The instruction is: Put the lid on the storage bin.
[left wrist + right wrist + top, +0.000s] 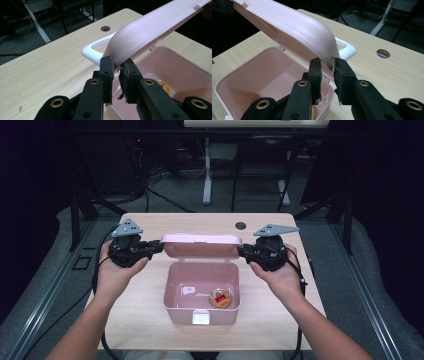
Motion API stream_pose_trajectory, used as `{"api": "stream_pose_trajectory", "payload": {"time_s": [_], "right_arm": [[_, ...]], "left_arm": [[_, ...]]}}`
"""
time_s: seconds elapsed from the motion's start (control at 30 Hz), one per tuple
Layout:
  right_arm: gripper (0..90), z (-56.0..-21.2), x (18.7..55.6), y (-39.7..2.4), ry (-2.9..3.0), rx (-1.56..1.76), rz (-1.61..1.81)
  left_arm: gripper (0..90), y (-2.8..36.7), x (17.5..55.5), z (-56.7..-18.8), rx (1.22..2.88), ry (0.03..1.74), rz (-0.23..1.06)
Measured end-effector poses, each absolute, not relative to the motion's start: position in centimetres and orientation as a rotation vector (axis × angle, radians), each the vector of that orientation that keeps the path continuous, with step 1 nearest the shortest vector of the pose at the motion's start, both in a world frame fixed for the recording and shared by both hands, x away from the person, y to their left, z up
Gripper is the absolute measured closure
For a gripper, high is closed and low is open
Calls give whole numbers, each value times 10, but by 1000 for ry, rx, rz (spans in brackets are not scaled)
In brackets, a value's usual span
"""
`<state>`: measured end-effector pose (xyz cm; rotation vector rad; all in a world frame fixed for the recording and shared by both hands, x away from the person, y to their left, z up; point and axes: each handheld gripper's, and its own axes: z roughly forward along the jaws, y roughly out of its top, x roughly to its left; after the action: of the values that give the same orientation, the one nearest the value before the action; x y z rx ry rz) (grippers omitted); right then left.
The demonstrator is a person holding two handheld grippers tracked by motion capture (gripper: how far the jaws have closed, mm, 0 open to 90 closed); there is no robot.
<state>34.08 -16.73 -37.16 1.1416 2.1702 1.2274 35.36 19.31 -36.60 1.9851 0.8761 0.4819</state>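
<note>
High view: left gripper, jaws narrow, clamped on the left end of one pink lid; right gripper, jaws narrow, clamped on its right end. Lid raised, tilted open above the rear rim, long axis running left to right. One pink box at mid-bench, open upward. One round orange item inside. One white handle behind the lid.

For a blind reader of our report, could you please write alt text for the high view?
Two hands hold the raised pink plastic lid of an open pink plastic box by its ends, the left claw and the right claw each shut on one end. A round golden item with a red centre lies inside the box, on a light wooden table.
</note>
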Motion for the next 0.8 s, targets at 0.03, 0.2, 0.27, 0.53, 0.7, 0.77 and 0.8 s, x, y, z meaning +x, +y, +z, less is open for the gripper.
{"api": "stream_pose_trajectory", "payload": {"time_s": [0.03, 0.2, 0.27, 0.53, 0.7, 0.77, 0.8], "right_arm": [[758, -372, 340, -167, 2167, 1140, 1234], [749, -373, 335, -167, 2184, 1125, 1226], [744, -373, 333, -168, 2190, 1122, 1227], [726, -382, 325, -169, 2219, 1105, 1233], [716, -388, 318, -170, 2237, 1091, 1233], [709, -391, 316, -171, 2247, 1081, 1233], [705, -392, 315, -171, 2249, 1080, 1236]], "left_arm": [[800, 194, 352, -366, 1990, 873, 477], [792, 195, 348, -367, 1993, 862, 465], [786, 196, 346, -368, 1991, 857, 458], [762, 200, 336, -376, 1992, 834, 424], [738, 203, 329, -385, 1999, 824, 413], [732, 203, 326, -388, 2002, 819, 406], [730, 204, 325, -389, 2004, 814, 406]]}}
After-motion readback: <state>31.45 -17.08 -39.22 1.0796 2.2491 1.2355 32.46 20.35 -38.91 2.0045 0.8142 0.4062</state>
